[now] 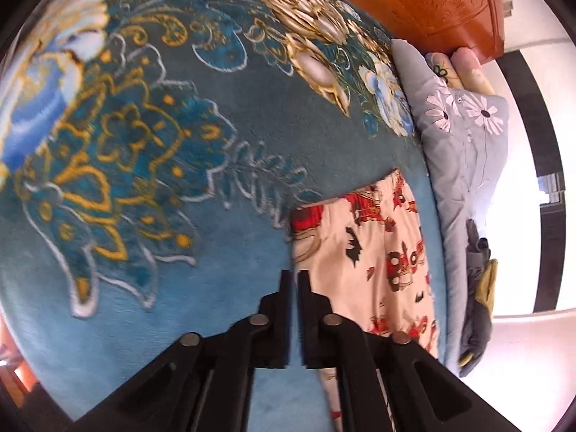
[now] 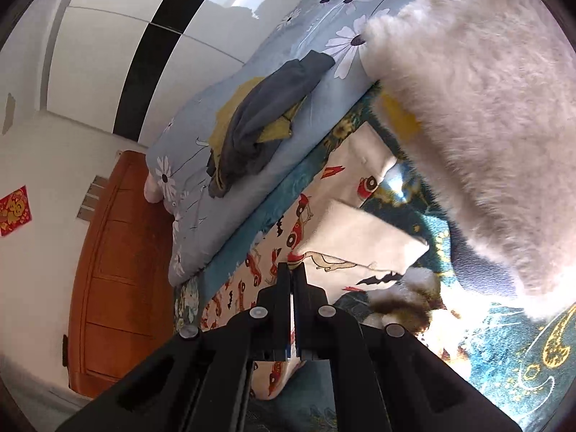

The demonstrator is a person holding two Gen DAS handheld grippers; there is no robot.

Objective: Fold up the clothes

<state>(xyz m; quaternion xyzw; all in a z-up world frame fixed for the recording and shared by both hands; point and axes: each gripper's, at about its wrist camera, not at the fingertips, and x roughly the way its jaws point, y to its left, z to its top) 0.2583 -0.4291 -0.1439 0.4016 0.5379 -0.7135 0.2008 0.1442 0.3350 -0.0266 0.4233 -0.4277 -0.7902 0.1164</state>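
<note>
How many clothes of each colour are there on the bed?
Cream clothes with red cars: 1
Fluffy white clothes: 1
Grey clothes: 1
Yellow clothes: 1
Total: 4

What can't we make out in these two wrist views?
- Left wrist: near end of the printed garment, hidden behind the left gripper and its linkage.
- Right wrist: the garment's far part, covered by white fluffy fabric close to the lens.
- Right wrist: the grey-and-yellow bundle is bunched up, so its type is unclear.
</note>
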